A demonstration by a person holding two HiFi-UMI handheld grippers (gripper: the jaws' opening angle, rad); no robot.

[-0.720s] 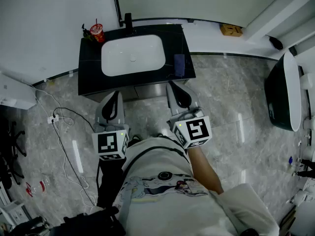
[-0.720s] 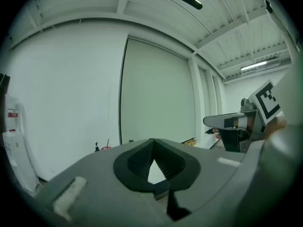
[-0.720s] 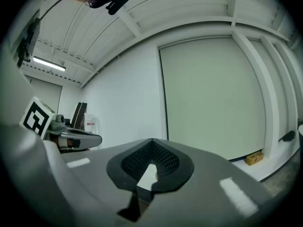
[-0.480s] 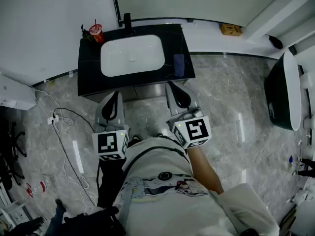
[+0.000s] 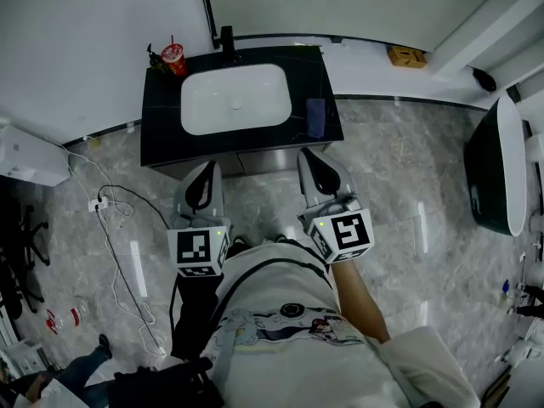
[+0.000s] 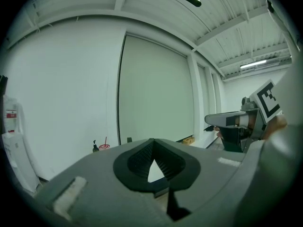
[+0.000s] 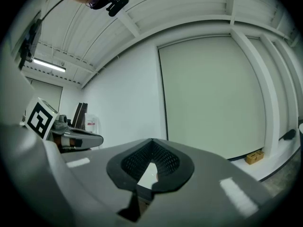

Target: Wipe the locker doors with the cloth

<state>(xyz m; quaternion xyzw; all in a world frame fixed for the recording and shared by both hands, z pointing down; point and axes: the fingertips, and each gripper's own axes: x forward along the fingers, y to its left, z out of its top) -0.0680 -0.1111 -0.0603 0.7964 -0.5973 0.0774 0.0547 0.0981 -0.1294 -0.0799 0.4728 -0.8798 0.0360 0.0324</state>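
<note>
Our left gripper [image 5: 206,170] and right gripper [image 5: 306,154], both pressed together and empty, face the counter [image 5: 161,134] edge. The blue cloth [image 5: 315,117] lies lengthwise, front-to-back, beside the sink [image 5: 236,99]; floor [image 5: 408,177] open sideways.

Cloth [image 5: 314,117] right of basin [image 5: 235,99], cup [image 5: 173,58] back-left

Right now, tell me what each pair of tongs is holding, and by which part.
Nothing is held. The left tongs and right tongs are shut and empty; the dark cloth lies on the counter beside the basin.
</note>
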